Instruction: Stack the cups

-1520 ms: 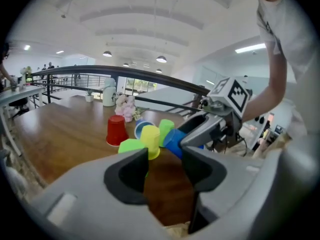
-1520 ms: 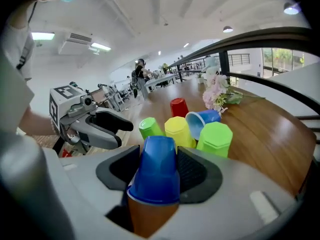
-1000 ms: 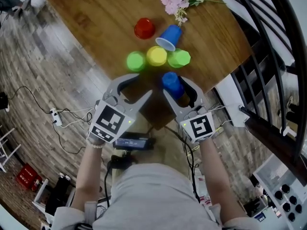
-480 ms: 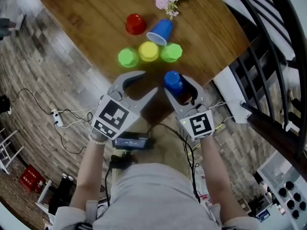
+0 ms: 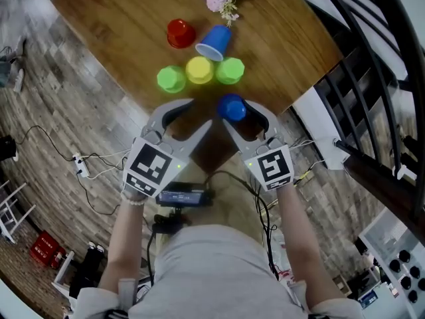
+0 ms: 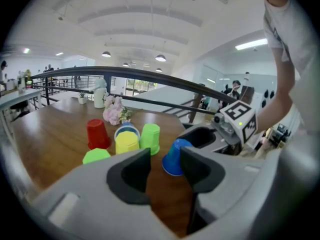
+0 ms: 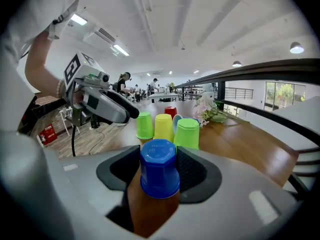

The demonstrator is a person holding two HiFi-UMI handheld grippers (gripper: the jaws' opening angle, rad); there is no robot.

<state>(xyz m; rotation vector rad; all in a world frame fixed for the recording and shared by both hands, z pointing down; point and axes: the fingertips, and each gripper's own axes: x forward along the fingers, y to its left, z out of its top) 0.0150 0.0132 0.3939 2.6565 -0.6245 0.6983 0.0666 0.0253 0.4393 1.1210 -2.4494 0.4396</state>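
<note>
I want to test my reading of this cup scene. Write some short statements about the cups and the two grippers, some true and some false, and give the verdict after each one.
1. The right gripper holds a blue cup upside down between its jaws. True.
2. The left gripper holds a green cup. False: its jaws stand apart with nothing between them.
3. The red cup lies on its side. False: it stands upside down; the second blue cup beside it is the one lying on its side.
4. The yellow cup stands in a row between two green cups. True.
</note>
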